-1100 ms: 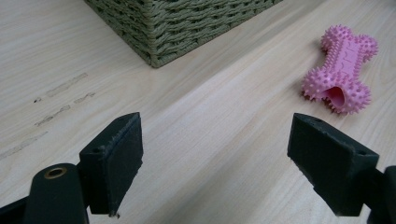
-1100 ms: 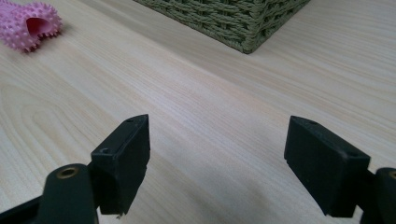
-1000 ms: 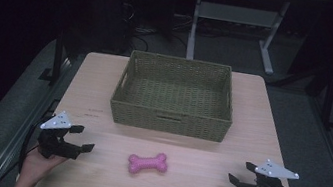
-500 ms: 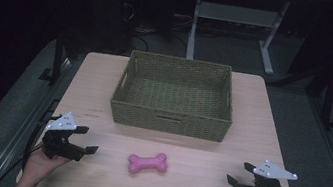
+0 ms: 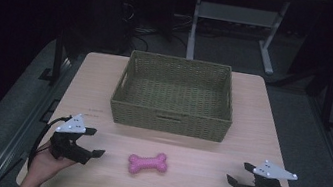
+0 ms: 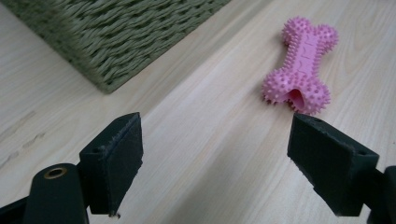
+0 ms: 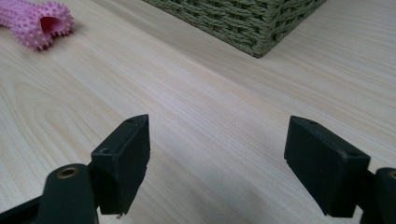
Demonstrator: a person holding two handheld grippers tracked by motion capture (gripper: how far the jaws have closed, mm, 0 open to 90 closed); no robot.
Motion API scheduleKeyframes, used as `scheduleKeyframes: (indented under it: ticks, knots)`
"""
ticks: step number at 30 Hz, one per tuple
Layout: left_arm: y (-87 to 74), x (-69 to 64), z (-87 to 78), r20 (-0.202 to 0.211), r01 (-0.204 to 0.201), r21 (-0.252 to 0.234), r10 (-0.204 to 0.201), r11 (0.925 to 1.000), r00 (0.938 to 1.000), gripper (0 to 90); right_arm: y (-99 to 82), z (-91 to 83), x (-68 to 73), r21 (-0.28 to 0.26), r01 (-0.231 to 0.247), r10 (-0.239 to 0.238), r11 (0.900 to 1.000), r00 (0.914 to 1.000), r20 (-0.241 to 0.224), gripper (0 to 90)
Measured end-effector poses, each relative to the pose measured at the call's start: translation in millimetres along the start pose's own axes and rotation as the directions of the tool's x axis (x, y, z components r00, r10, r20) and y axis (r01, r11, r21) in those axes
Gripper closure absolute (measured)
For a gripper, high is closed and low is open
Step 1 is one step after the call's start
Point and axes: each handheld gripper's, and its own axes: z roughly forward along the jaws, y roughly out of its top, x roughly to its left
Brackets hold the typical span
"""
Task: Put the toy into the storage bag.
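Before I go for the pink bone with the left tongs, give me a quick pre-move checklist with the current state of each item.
1. Left tongs open: ok, jaws spread wide with nothing between them.
2. Pink bone free to grab: ok, it lies flat on the table, apart from everything else.
3. Path from left tongs to bone: ok, bare wood between them in the left gripper view.
4. Right tongs out of the way: ok, open, off to the bone's other side.
5. Basket ready to receive: ok, open top, nothing visible inside.
6. Bone's stiffness under a squeeze: cannot tell.
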Motion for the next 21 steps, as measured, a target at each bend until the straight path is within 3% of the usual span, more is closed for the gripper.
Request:
scheduleKeyframes:
  ticks: [11,21]
  knots:
    - [24.1,-12.0,6.8,0.046,-0.086,0.035,0.084,0.9957,0.9954,18.2,-0.3,-0.5,2.4,-0.001,0.004,-0.004,1.0,1.0,0.004,22.1]
    - [40.2,-18.2,19.8,0.097,-0.133,0.077,0.125,0.9881,0.9874,18.2,-0.4,-0.7,2.4,-0.001,0.0,0.0,1.0,1.0,0.006,22.1]
